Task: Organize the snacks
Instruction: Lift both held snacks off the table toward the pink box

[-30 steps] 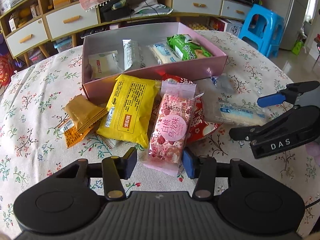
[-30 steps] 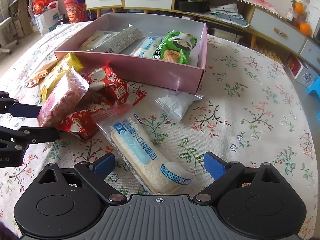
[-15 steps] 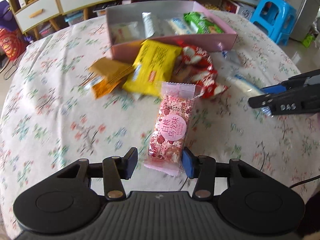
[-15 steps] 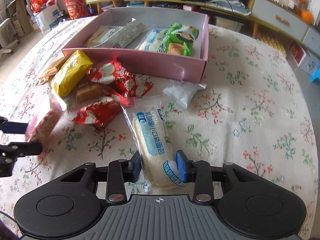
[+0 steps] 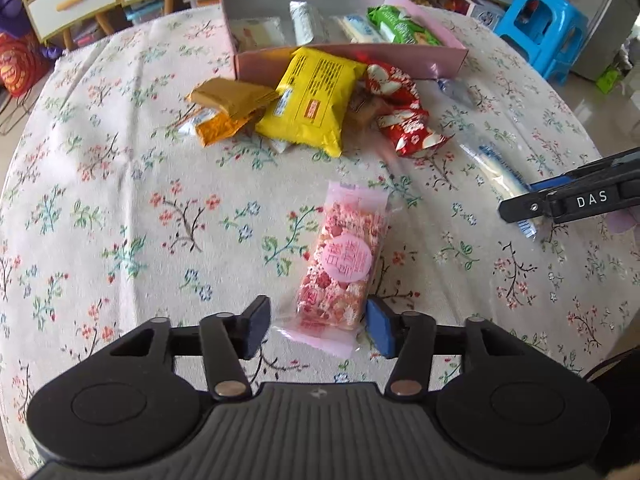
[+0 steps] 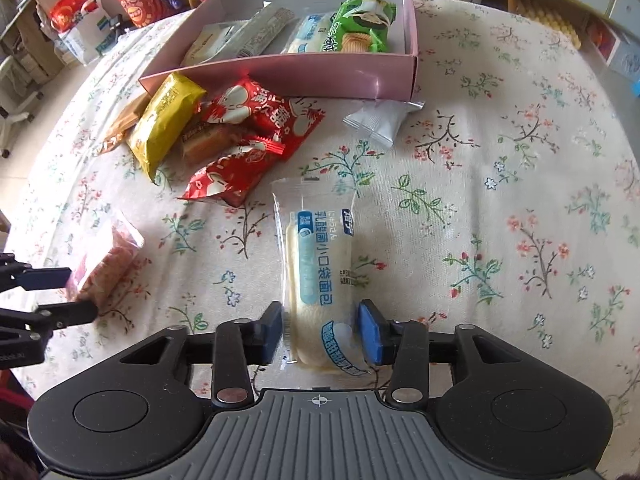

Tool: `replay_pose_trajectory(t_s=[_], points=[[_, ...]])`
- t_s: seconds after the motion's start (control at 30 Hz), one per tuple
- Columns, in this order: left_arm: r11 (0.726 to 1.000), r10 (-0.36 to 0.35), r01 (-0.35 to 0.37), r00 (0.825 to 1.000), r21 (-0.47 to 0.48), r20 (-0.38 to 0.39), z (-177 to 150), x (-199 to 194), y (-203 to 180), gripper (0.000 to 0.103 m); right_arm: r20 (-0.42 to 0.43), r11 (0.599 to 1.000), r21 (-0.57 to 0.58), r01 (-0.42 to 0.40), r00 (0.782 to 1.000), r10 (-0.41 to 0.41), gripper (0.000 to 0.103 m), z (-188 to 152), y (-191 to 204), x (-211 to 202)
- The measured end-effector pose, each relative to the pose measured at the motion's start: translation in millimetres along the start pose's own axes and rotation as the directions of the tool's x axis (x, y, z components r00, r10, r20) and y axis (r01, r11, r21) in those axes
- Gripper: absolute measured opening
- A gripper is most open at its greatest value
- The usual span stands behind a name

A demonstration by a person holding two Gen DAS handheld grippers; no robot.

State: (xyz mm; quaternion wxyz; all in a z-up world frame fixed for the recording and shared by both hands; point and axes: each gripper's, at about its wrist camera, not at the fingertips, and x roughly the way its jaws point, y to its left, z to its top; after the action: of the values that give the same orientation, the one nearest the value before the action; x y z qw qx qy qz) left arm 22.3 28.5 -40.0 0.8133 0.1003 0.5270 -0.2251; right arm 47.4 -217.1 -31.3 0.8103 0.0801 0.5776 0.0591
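Release had just come on both sides: left tongs (image 5: 317, 330) had opened off the pink nougat pack (image 5: 340, 270) at lower centre, right tongs (image 6: 320, 332) slackened around the white bread pack (image 6: 320, 280), so both snacks lay on the desk (image 5: 120, 208), pulled clear of the pile but not yet boxed.

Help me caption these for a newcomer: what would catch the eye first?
Probably the two packets, each between a tool's fingers: the pink nougat packet at the left tool, whose jaws have just been opening, and the white bread packet at the right tool. Behind them, the pink box holds a bright green cracker pack, with yellow and red wrappers heaped against its front wall.
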Motion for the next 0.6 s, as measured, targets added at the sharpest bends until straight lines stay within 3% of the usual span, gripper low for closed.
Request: replay_pose_trajectory(t_s=[0.07, 0.23, 0.5, 0.6], points=[[1.0, 0.001, -0.002, 1.0, 0.012, 0.028, 1.5, -0.3, -2.7, 0.064, -0.003, 0.999, 0.03, -0.03, 1.0, 0.03, 0.058, 1.7, -3.5, 0.1], [1.0, 0.005, -0.007, 0.998, 0.029, 0.056, 6.9, 7.3, -6.7, 0.063, 0.008, 0.998, 0.066, -0.021, 1.0, 0.021, 0.058, 5.5, -6.9, 0.8], [0.998, 0.037, -0.038, 0.999, 0.053, 0.033, 9.3, 17.5, -14.1, 0.047, 0.034, 0.999, 0.048, 0.014, 0.999, -0.016, 0.057, 5.8, -3.7, 2.5], [0.999, 0.032, -0.033, 0.999, 0.043, 0.032, 9.7, 16.6, -13.8, 0.037, 0.046, 0.999, 0.028, 0.047, 0.998, -0.048, 0.045, 5.9, -0.6, 3.1]])
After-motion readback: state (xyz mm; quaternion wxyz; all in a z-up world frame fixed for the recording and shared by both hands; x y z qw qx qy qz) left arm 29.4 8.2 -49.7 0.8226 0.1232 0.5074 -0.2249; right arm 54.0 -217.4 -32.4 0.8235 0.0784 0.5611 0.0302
